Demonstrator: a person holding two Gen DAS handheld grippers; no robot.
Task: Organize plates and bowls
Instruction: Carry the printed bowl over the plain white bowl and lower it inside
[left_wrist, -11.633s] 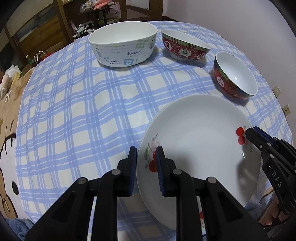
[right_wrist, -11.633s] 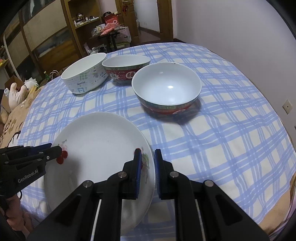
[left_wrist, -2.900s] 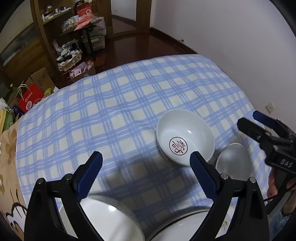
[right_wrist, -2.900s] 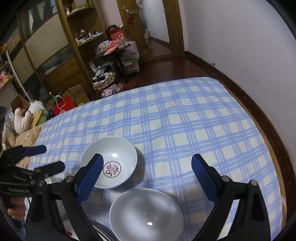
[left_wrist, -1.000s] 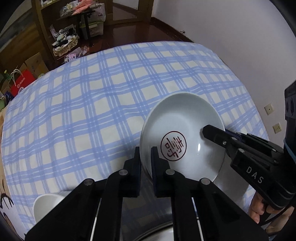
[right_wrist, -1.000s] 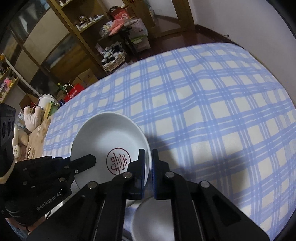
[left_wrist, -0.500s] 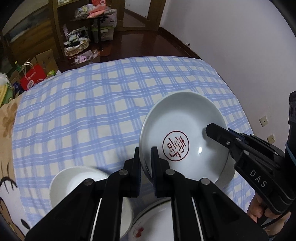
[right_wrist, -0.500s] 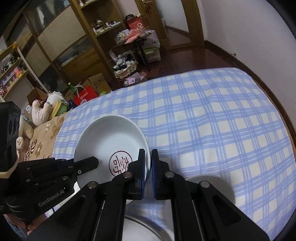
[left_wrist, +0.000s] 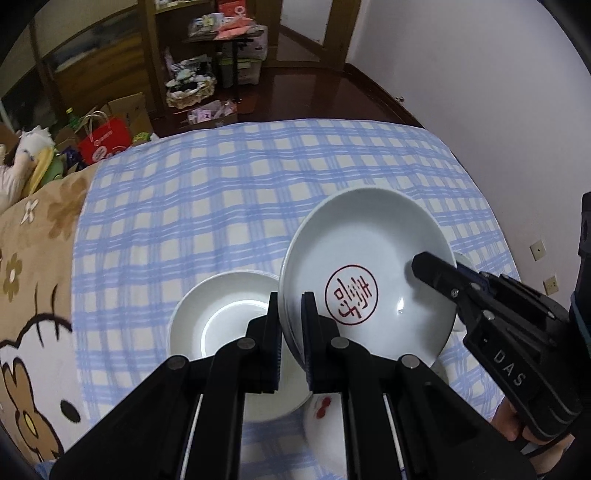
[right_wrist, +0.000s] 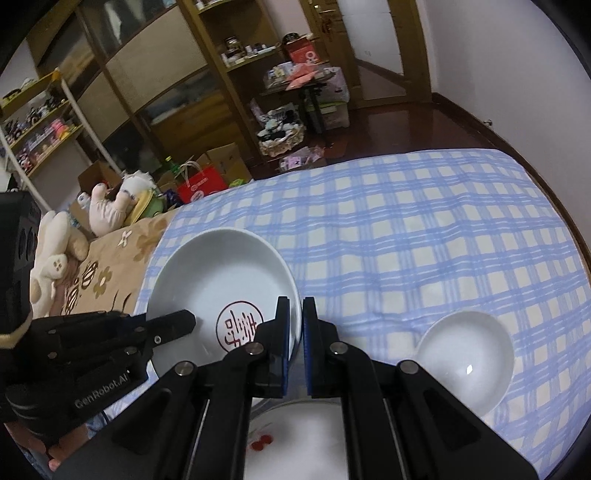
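A white shallow plate with a red seal mark (left_wrist: 369, 258) hangs above the blue-checked table (left_wrist: 221, 184), held from both sides. My left gripper (left_wrist: 291, 321) is shut on its left rim. My right gripper (left_wrist: 421, 264) clamps the opposite rim. In the right wrist view the same plate (right_wrist: 221, 273) sits left of centre, with the right gripper (right_wrist: 295, 332) shut on its edge and the left gripper (right_wrist: 188, 319) gripping the far side. Below lie a small white bowl (left_wrist: 221, 325) and a white plate with red cherries (left_wrist: 332, 432).
Another white bowl (right_wrist: 465, 354) rests on the tablecloth (right_wrist: 424, 221) to the right, with the cherry plate (right_wrist: 306, 435) beneath the fingers. A brown cartoon blanket (left_wrist: 33, 295) borders the table's left side. A wall stands at the right; shelves and floor clutter lie beyond the far edge.
Both grippers have risen and drawn back together with the seal plate held between them. The small bowls and the cherry plate have come into view underneath.
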